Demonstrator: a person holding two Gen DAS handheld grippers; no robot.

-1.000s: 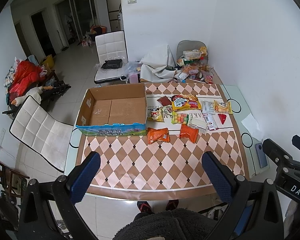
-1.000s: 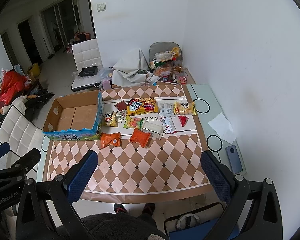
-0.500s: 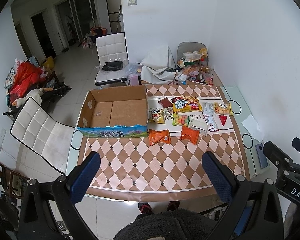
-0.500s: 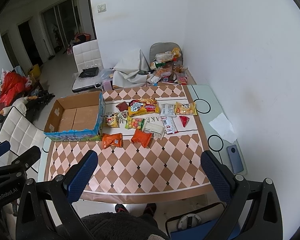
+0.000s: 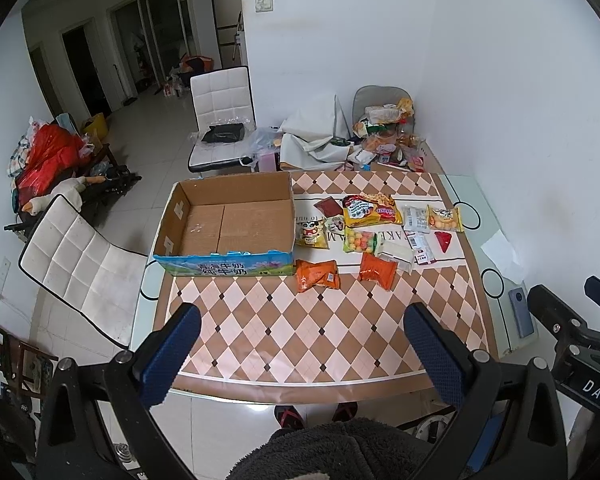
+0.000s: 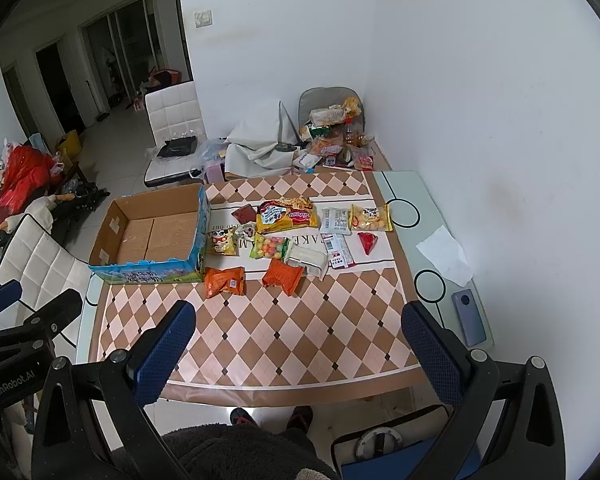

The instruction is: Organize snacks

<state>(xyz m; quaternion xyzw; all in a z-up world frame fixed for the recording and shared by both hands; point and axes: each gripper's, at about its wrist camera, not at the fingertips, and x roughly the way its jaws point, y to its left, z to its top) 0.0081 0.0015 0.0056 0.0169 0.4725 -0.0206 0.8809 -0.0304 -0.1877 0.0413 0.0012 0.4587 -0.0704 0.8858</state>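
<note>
The snacks (image 5: 364, 236) are seen spread at centre frame on the table (image 5: 300, 336), just right of the empty box (image 5: 228, 228); none has been moved. Over the last second only the view has shifted slightly, the table sitting a little lower. The left gripper (image 5: 304, 352) and right gripper (image 6: 300, 352) are held spread, empty, well short of the packets. Sorting is judged not yet begun.

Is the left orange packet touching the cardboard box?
Apart. The left wrist view shows a strip of white cloth between the left orange packet and the cardboard box; the right wrist view shows it too.
</note>
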